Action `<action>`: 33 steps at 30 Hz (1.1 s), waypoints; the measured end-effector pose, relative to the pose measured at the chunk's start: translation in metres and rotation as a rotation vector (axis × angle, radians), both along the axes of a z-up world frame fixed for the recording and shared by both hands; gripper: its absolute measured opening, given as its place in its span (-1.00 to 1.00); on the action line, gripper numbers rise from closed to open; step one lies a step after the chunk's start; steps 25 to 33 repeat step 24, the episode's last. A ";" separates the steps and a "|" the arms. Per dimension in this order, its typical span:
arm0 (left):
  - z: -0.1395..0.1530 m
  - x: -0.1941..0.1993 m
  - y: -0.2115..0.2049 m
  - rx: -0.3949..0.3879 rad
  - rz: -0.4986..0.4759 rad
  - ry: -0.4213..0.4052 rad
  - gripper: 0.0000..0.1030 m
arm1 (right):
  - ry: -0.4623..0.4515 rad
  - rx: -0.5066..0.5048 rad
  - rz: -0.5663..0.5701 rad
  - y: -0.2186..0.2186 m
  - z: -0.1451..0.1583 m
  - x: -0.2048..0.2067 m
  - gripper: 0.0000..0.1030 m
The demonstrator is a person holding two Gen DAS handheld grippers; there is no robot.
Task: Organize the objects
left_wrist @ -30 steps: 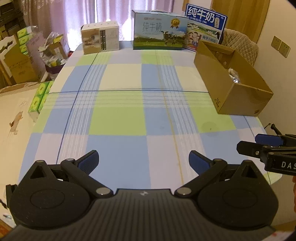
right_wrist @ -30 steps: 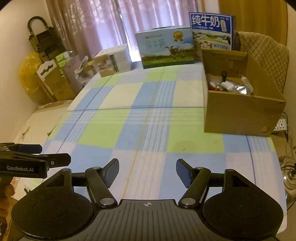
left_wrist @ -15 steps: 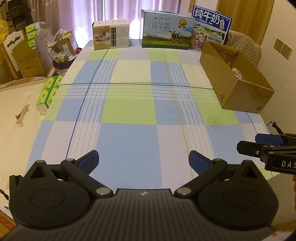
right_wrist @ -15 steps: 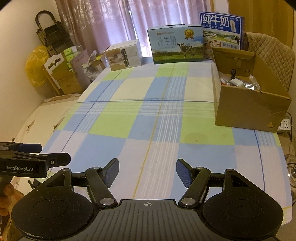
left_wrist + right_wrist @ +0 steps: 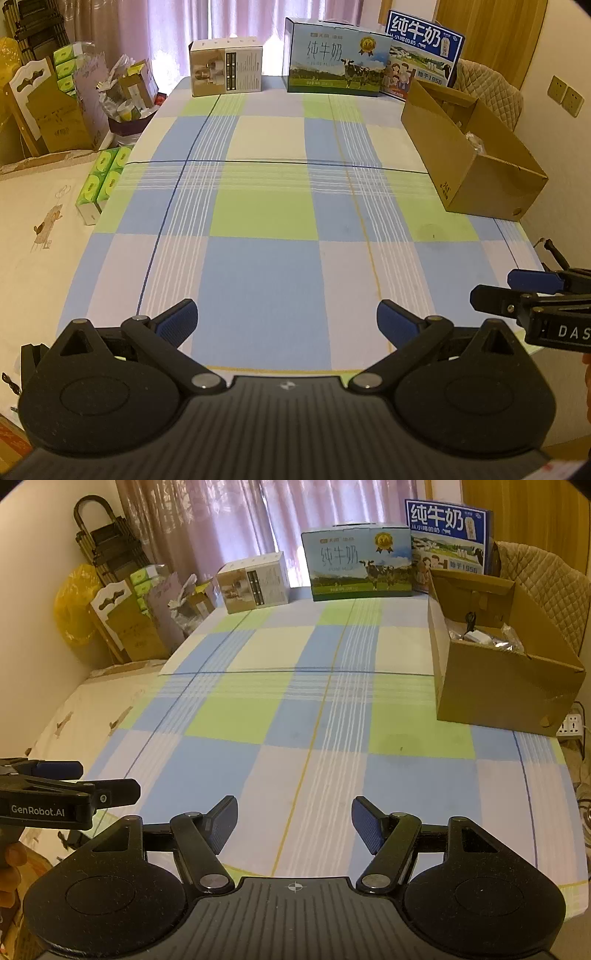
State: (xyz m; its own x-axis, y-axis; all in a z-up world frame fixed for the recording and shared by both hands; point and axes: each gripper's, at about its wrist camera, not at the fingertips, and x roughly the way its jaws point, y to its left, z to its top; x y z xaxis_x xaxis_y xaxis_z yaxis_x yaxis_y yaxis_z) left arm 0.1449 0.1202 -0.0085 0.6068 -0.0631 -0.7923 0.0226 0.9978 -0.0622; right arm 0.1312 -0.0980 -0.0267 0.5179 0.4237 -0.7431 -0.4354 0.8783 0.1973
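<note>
Objects [image 5: 480,637]: lying jumbled inside the cardboard box [image 5: 498,690], at the far right of the counter [image 5: 258,277], well apart from both tools; showing silvery crinkled packets, something pale and flat, and a thin black cable-like piece poking upward; too small to be naming more exactly

Likely risking a snag when reaching in: dragging the cable-like piece along with a neighbouring packet and spilling both over the box wall. Also probably risking a slip, pinching slick foil too near its edge. Sitting close to the counter's right edge, possibly being shoved off by a careless bump against the box wall, down toward the power strip [image 5: 570,725] on the floor

Hovering low over the near edge of the counter: left tool [image 5: 286,317], spread wide and carrying nothing; right tool [image 5: 293,812], likewise spread and carrying nothing. Riding close side by side, so possibly knocking together if both turning toward the box at once

Standing along the far edge, all shut, contents hidden: white printed box [image 5: 255,581], green milk case [image 5: 356,566], blue milk case [image 5: 447,535] leaning behind it. Lying off the counter on the left, on a cream printed surface: green tissue packs [image 5: 103,177]
</note>
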 end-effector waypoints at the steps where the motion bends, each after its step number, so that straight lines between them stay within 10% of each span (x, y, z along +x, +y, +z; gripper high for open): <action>1: 0.000 0.000 0.000 0.000 -0.001 0.001 0.98 | 0.001 -0.001 0.000 0.000 0.000 0.000 0.27; 33: -0.003 -0.001 -0.012 0.003 -0.006 0.002 0.98 | 0.011 -0.004 -0.011 -0.009 -0.004 -0.001 0.27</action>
